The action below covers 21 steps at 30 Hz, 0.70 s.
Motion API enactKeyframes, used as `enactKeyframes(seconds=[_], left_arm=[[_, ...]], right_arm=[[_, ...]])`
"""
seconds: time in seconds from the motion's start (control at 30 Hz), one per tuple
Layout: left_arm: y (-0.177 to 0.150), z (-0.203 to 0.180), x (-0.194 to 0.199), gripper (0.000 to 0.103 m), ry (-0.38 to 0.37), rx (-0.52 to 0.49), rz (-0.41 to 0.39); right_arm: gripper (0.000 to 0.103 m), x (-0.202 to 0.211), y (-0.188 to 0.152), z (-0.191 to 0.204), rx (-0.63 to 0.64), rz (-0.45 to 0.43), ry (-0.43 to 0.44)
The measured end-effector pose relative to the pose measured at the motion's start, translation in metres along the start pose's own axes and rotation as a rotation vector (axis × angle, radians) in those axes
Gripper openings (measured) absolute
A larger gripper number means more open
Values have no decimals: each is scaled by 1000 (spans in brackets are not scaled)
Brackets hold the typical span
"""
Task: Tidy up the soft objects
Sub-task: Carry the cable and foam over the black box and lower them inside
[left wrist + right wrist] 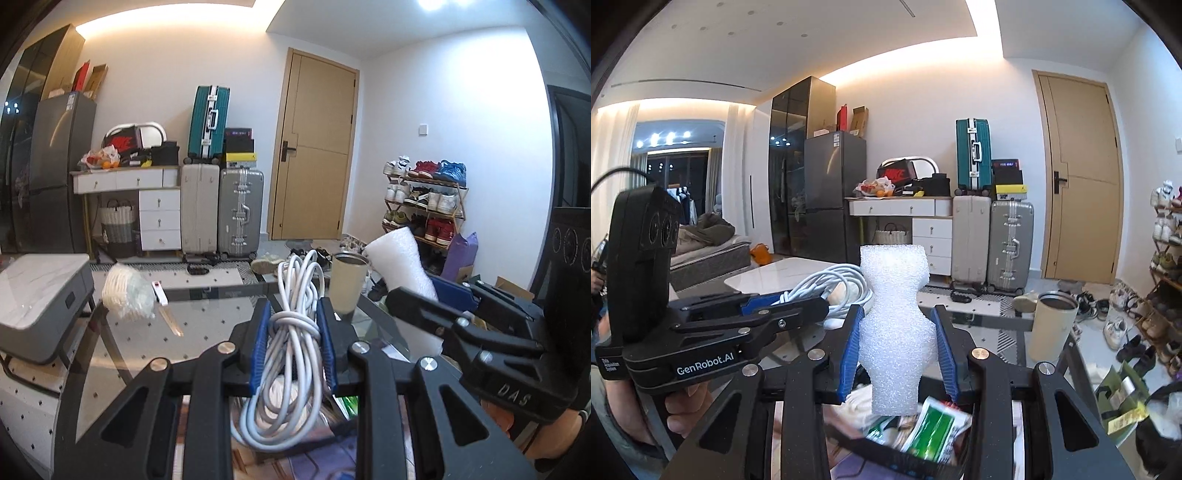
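Cable (pixel 295 325), white and coiled, sits pinched between the blue pads of the left gripper (pixel 293 332), raised over the glass table (pixel 207 321), left of the beige cup (pixel 347 284). Right wrist view: the right gripper (pixel 897 350) squeezes a white foam piece (pixel 894 332) upright, also left of the cup (pixel 1052 325).
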<state>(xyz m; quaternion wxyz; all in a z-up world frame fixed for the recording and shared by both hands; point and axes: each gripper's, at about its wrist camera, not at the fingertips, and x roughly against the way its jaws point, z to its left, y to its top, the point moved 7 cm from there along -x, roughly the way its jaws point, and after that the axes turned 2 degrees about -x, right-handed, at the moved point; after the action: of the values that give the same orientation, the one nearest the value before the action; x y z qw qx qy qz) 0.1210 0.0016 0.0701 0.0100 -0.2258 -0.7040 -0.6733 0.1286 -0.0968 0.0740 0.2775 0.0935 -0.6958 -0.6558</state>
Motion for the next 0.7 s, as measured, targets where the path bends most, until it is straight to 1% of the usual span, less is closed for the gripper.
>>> enactKeyframes(seconds=[0.17,0.23,0.4,0.53,0.63,0.7], left_arm=[[10,2,-16,24,10,-33,-40],[12,3,-23,24,10,-36,-48],[9,8,-32,24,16,-16,-32],[10,9,-30,24,14,-4,-31],[9,5,-31,24,17,-20,-24],[6,5,-35,24,13,-15,0]], right_arm=[[38,-22,3,-9,-30,21,-24],[38,-27,2,-10,-27,26,-21],[38,-34,3,-13,-28,41,-21],[38,-35,7,-13,-25,42,-21],[38,-41,6,-17,-25,69,-35],[38,-47,2,-19,-26,102,-34]])
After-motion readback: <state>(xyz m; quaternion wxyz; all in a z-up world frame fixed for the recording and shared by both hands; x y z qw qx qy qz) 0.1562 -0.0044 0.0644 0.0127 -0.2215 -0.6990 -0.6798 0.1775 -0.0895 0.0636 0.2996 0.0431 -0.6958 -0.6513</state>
